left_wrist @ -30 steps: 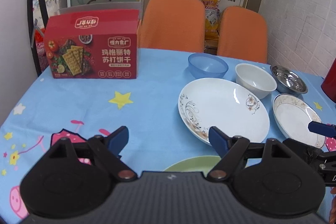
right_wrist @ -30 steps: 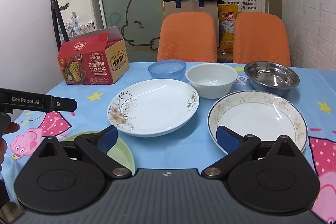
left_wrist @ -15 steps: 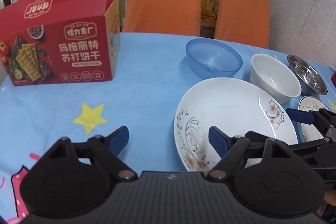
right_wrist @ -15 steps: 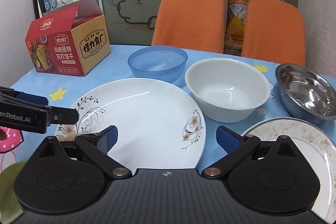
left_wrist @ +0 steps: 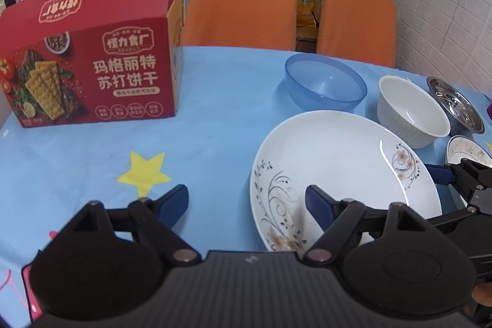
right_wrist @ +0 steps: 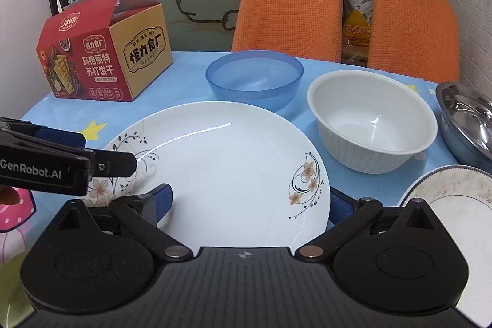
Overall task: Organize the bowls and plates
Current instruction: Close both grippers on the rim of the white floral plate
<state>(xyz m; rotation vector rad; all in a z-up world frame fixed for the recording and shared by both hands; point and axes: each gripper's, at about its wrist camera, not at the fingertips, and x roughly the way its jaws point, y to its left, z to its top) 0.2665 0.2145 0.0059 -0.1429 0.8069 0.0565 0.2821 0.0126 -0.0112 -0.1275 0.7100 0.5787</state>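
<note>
On the table's left stands the cracker box (right_wrist: 101, 63); the left gripper (left_wrist: 246, 205), fingers wide, straddles the floral plate's (right_wrist: 227, 174) left rim. The right gripper (right_wrist: 249, 205), also spread wide and empty, brackets the plate's near edge. Rightward sit the blue bowl (right_wrist: 253, 77), white bowl (right_wrist: 372, 125) and steel bowl (right_wrist: 467, 119). The glossy rim could slip from a shallow pinch, or the two grippers could collide.

Big plate (right_wrist: 233, 171) is lying on the tablecloth (left_wrist: 215, 112) w/ two bowls sitting just behind it: plastic bowl (right_wrist: 254, 76) to the left, ceramic bowl (right_wrist: 372, 125) to the right. Steel bowl (right_wrist: 467, 119) is sitting right of the ceramic one, w/ a smaller plate (right_wrist: 452, 199) lying in front of it. Cracker box (left_wrist: 89, 66) is standing at far left, well apart from the dishes, and two chairs (right_wrist: 289, 11) are standing behind the table.
</note>
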